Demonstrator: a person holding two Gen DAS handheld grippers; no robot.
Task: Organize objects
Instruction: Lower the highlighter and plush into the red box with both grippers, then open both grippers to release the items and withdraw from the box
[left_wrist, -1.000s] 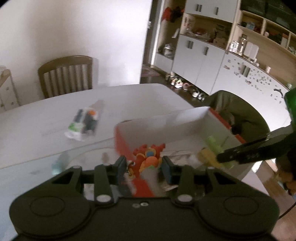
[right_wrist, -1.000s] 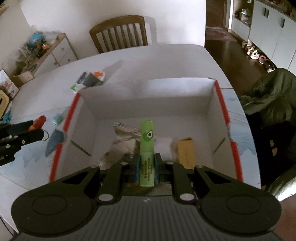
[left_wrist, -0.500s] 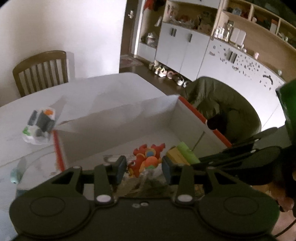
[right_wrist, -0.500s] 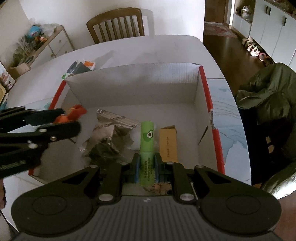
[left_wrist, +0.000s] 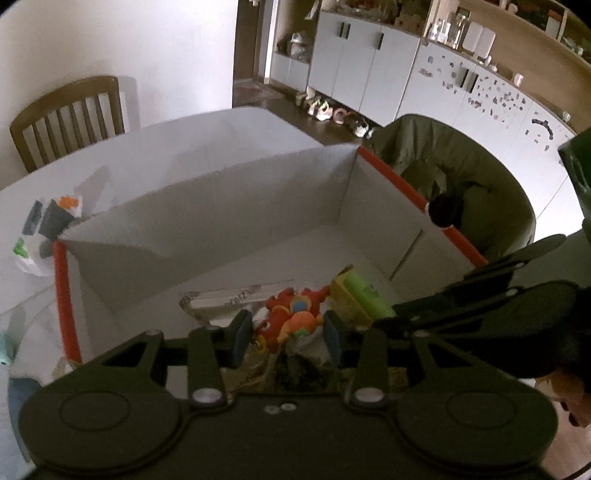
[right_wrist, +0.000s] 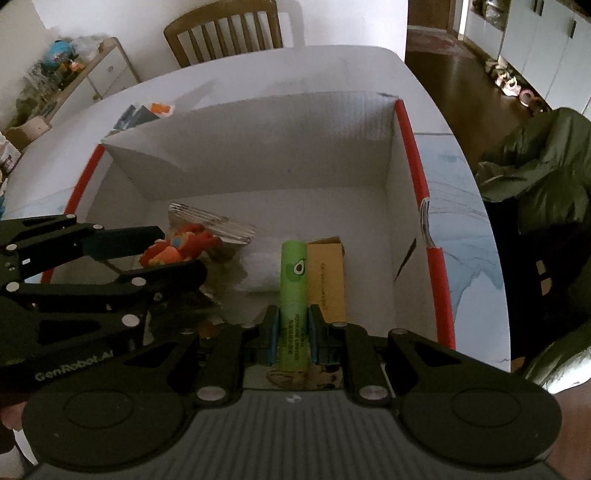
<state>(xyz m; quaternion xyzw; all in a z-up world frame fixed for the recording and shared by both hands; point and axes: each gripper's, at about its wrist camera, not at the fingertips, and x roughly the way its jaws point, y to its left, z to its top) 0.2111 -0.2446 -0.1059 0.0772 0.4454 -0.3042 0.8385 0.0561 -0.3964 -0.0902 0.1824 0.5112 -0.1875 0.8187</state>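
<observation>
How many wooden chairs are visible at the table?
1: a slatted wooden chair at the far side of the table, beyond the box. Others may be out of view.

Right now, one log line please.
left claw: holds red-orange toy | right claw: holds green tube | both over white cardboard box

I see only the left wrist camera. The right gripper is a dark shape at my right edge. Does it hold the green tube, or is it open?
Observer: The right gripper is shut on the green tube, pinching its lower part.
Operator: Is anything printed on the tube?
Observer: Yes, a small avocado picture near its top.
Operator: What lies beside the tube that I miss?
Observer: A white soft pack in the box, on the red toy's side.
</observation>
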